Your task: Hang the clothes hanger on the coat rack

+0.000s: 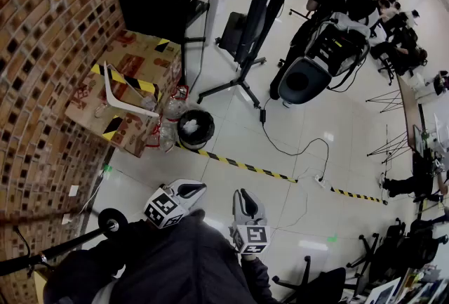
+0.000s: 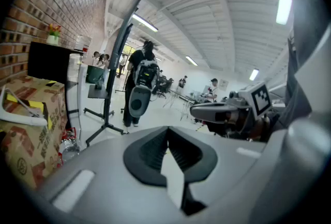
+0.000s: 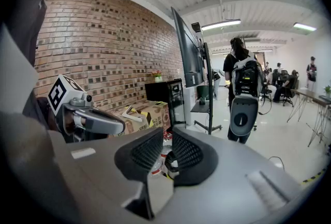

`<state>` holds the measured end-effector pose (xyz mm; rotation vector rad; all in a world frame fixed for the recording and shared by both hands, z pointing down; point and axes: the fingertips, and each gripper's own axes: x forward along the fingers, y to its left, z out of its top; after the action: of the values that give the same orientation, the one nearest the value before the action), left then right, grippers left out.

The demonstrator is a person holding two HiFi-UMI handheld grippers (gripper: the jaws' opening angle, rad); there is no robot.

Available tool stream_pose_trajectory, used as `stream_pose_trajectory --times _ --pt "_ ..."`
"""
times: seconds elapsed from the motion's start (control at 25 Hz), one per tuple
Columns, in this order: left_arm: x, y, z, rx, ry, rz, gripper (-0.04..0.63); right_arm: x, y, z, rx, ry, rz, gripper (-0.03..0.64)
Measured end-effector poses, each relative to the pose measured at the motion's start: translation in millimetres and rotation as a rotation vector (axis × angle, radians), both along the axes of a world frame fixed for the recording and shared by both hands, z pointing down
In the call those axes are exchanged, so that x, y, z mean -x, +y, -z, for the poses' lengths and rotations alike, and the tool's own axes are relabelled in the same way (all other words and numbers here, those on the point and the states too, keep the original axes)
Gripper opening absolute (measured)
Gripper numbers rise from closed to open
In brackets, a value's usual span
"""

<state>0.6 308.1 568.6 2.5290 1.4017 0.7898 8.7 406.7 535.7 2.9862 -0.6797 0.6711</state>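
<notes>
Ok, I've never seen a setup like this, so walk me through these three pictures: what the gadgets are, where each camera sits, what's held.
No robot here: a person holds a two-jaw gripper in each hand. The head view comes from a camera on their head, looking down at the left gripper and right gripper; the patterned cubes are part of them. The other two views come from cameras riding on each gripper, looking along its jaws. Both are shut and hold nothing. The white hanger lies on a box by the brick wall, untouched. A black stand rises from the floor.
</notes>
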Motion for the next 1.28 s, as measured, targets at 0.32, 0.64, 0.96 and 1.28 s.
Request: stream_pose_trajectory --times 0.32,0.64,0.96,1.28 --pt "-70.4 -107.1 11.6 0.017 0.044 0.154 0.000 -71.2 -107.7 6.1 0.028 0.013 0.155 0.064" --pt "-81.6 -232.7 12.0 0.016 0.071 0.481 0.003 -127.5 -226.2 -24.1 0.095 -0.035 0.489 0.097" --pt "-49.6 -291.7 -13.6 0.034 -0.051 0.783 0.089 -181.2 -317.8 -51.6 0.216 -0.046 0.802 0.124" --pt "-112.7 -296.4 -52.3 0.218 -0.232 0.976 0.183 -249.0 -389.7 -44.6 0.244 0.015 1.026 0.124"
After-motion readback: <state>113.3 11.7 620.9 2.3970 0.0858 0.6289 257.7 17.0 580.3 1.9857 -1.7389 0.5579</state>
